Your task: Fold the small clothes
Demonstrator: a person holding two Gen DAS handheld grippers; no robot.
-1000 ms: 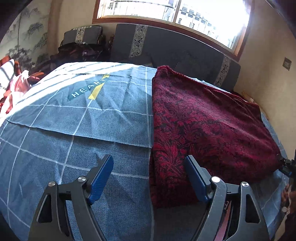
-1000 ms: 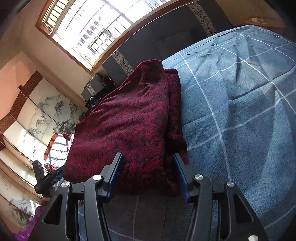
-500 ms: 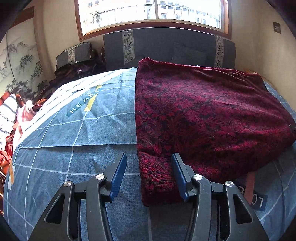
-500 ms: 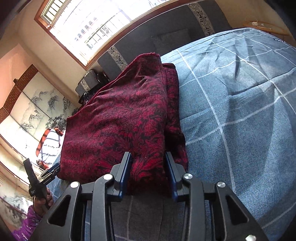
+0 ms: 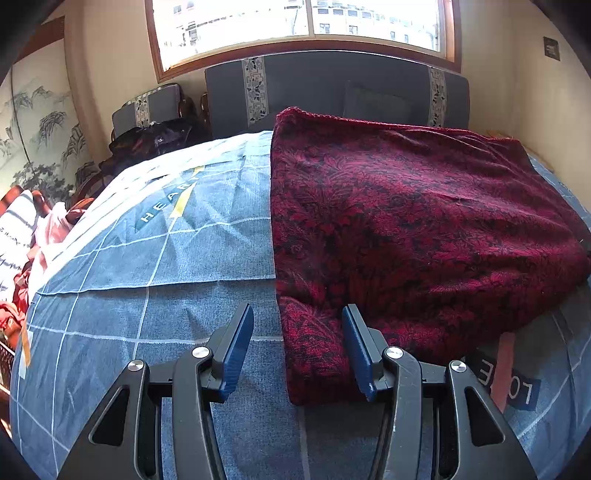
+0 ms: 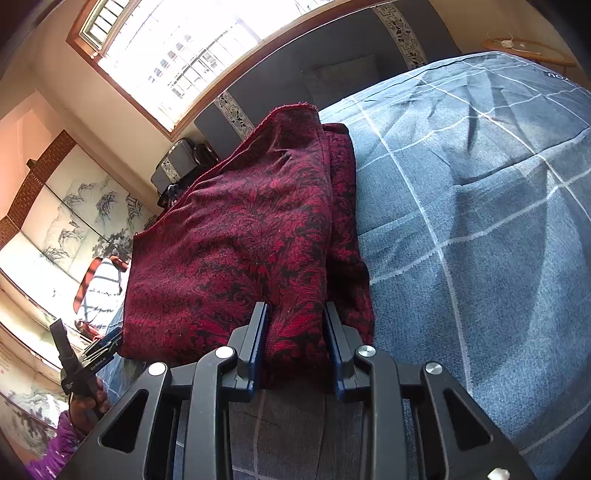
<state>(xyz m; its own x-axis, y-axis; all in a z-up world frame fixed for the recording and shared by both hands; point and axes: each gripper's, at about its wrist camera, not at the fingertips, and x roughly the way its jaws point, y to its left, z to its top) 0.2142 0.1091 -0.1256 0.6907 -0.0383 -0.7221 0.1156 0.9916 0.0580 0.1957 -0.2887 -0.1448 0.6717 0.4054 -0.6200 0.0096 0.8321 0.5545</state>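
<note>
A dark red patterned garment [image 5: 406, 221] lies folded flat on a blue checked bedspread [image 5: 177, 258]. In the left wrist view my left gripper [image 5: 297, 332] is open, its jaws astride the garment's near left corner, the right finger [image 5: 356, 347] over the cloth. In the right wrist view the same garment [image 6: 236, 240] shows layered edges at its right side. My right gripper [image 6: 295, 328] has its jaws closed in around the near right corner, with a ridge of cloth bunched between the pads.
A dark headboard [image 5: 332, 88] and a window [image 5: 295, 22] stand behind the bed. Piled clothes [image 5: 29, 236] lie off the bed's left side. The left gripper [image 6: 81, 365] and the hand holding it show at the left of the right wrist view.
Both grippers have narrowed around the garment's near corners. The left gripper swung to face the headboard squarely. The right gripper's jaws closed in onto the cloth.
</note>
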